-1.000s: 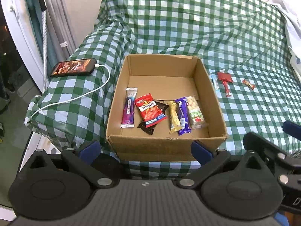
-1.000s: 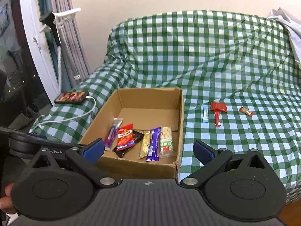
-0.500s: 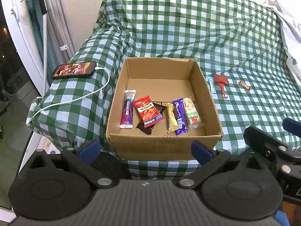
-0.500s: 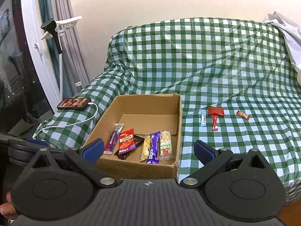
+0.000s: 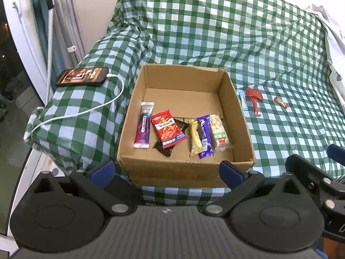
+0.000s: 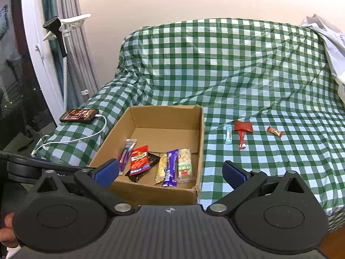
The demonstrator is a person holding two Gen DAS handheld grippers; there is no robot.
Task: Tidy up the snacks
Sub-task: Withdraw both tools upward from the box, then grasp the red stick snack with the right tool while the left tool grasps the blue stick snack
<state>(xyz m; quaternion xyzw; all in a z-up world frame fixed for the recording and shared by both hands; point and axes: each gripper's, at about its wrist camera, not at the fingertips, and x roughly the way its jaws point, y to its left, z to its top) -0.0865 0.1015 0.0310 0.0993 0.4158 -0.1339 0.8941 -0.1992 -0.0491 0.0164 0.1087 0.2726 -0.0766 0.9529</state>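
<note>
An open cardboard box (image 5: 185, 170) (image 6: 200, 133) sits on the green checked cover near its front edge. Several snacks lie in a row inside it: a purple stick (image 5: 144, 128), a red bag (image 5: 168, 128) (image 6: 139, 159) on a dark wrapper, a yellow bar, a purple bar (image 6: 171, 167) and a clear nut pack (image 5: 218, 132). To the right of the box a blue-white stick (image 5: 242, 99) (image 6: 229, 136), a red packet (image 5: 254, 99) (image 6: 242, 131) and a small red-gold candy (image 5: 280, 102) (image 6: 274, 131) lie on the cover. My left gripper (image 5: 167, 170) and right gripper (image 6: 170, 171) hang open in front of the box, both holding nothing.
A phone (image 5: 83, 76) (image 6: 79, 115) with a lit screen lies on the left armrest, its white cable (image 5: 86, 112) trailing over the edge. Curtains and a window frame (image 6: 41, 69) stand at the left. White cloth (image 6: 332, 43) lies at the far right. A fingertip (image 6: 6, 228) shows at lower left.
Both grippers have pulled back and risen a little, so the box and snacks look smaller and farther. Nothing on the cover has moved.
</note>
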